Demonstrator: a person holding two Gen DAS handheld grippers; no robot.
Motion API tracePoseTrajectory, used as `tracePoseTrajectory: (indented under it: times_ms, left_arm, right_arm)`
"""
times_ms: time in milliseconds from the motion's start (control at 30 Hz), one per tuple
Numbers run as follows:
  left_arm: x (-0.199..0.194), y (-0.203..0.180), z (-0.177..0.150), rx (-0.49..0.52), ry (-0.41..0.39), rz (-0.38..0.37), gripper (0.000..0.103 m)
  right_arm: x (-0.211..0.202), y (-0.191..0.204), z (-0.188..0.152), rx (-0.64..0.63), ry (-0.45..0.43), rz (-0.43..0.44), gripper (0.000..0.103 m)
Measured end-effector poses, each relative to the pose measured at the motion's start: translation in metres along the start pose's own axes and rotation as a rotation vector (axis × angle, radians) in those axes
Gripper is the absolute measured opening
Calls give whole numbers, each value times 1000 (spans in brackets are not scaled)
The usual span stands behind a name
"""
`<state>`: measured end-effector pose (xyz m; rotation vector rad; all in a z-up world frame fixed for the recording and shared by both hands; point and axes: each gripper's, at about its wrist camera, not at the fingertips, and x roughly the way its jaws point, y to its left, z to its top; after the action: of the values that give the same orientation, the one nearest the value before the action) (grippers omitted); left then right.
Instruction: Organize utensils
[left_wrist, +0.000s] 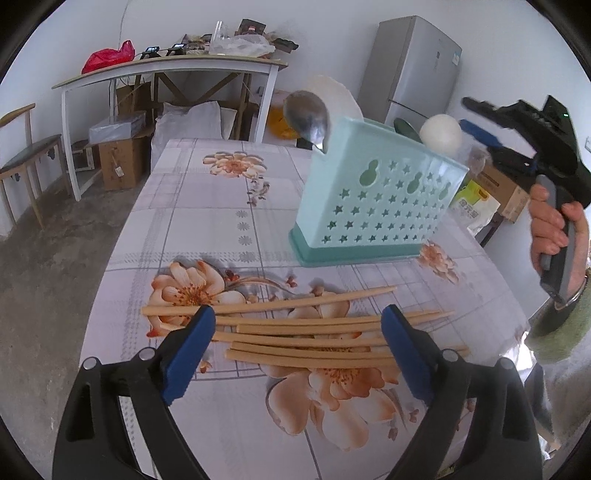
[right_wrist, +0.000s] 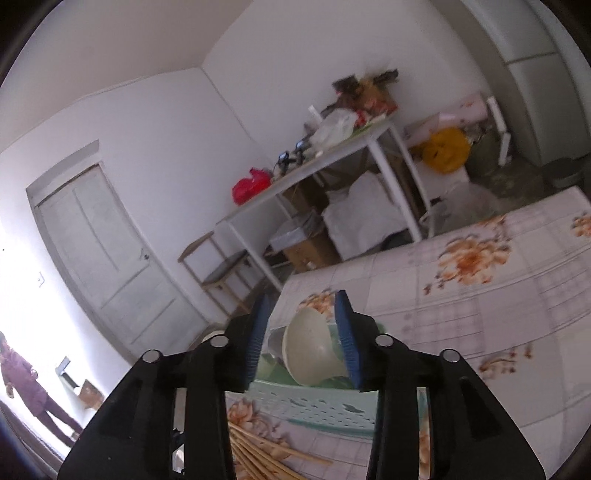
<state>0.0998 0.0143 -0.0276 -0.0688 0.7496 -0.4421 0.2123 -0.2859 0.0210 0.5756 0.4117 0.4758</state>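
Writing: a yellow-green bag (left_wrist: 474, 203) behind the caddy bears printed characters, too blurred to read; nothing else legible.
Caddy: a pale blue-green utensil caddy (left_wrist: 373, 206) with star-shaped holes stands upright on the floral-cloth surface (left_wrist: 207, 221).
Inside the caddy: a metal spoon (left_wrist: 308, 120) sticks up at its left end; a white ladle (right_wrist: 310, 350) rises at its right end.
Chopsticks: a loose bundle of wooden chopsticks (left_wrist: 303, 328) lies flat on the surface in front of the caddy, well apart from it.
Left tool (left_wrist: 297, 349): spread wide, empty, hovering just over the chopsticks, a blue pad near each end of the bundle.
Right tool (right_wrist: 303, 332): partly open above the caddy's right end; the ladle sits between the pads, which do not press on it.
Hand: a hand (left_wrist: 550, 229) grips the right tool's handle, right of the caddy.
Around: behind the caddy, a white plate (left_wrist: 332, 92), a grey fridge (left_wrist: 413, 70), a cluttered white side table (left_wrist: 166, 70) with a red bag (left_wrist: 109, 57).
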Motion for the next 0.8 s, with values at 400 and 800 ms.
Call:
tracePoseTrajectory:
  times_ms: [400,800]
  left_arm:
    - [-4,-4,13,103,-65,64,89]
    - [66,23,41,212,103,158,14]
  right_arm:
    - [-46,17,-51,52,46,-13,44]
    - [57,59,-205,210,646,-51,28]
